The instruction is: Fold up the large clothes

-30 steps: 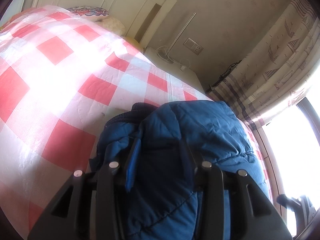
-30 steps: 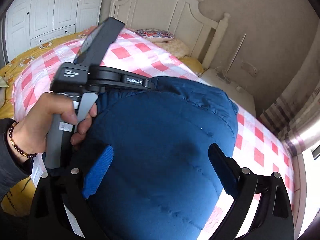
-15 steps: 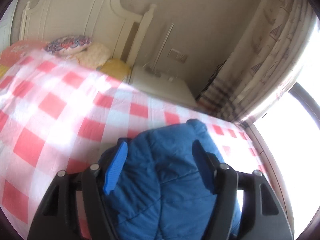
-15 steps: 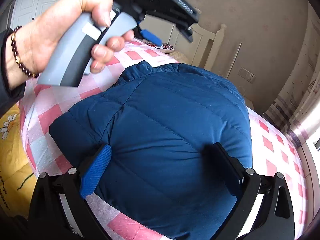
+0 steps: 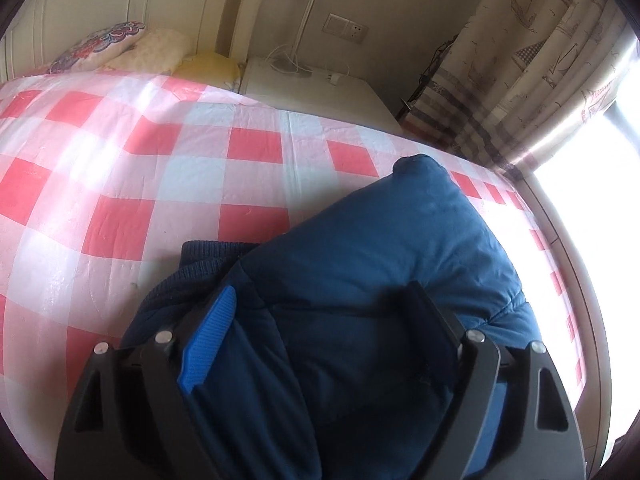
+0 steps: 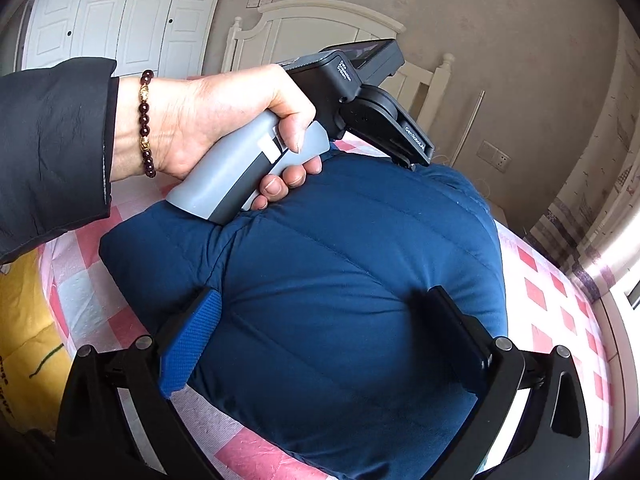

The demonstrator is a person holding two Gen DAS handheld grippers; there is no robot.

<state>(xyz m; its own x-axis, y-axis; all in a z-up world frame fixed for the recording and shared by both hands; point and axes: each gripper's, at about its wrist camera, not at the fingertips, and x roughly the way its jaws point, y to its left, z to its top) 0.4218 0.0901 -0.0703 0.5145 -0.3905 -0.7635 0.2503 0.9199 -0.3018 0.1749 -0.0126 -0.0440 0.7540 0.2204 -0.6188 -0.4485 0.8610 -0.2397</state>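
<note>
Blue quilted puffer jacket (image 6: 344,280) is lying folded into a plump bundle on the red-checked bed (image 5: 140,152), directly beneath both sets of fingers. The left gripper (image 5: 320,320) has just been opening over the knit collar end, gripping nothing; the right gripper (image 6: 324,320) is hovering wide open, empty, over the nearer padded bulge.

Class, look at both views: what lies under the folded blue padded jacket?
The blue padded jacket rests on a red-and-white checked bedspread; the patch directly beneath is covered.
</note>
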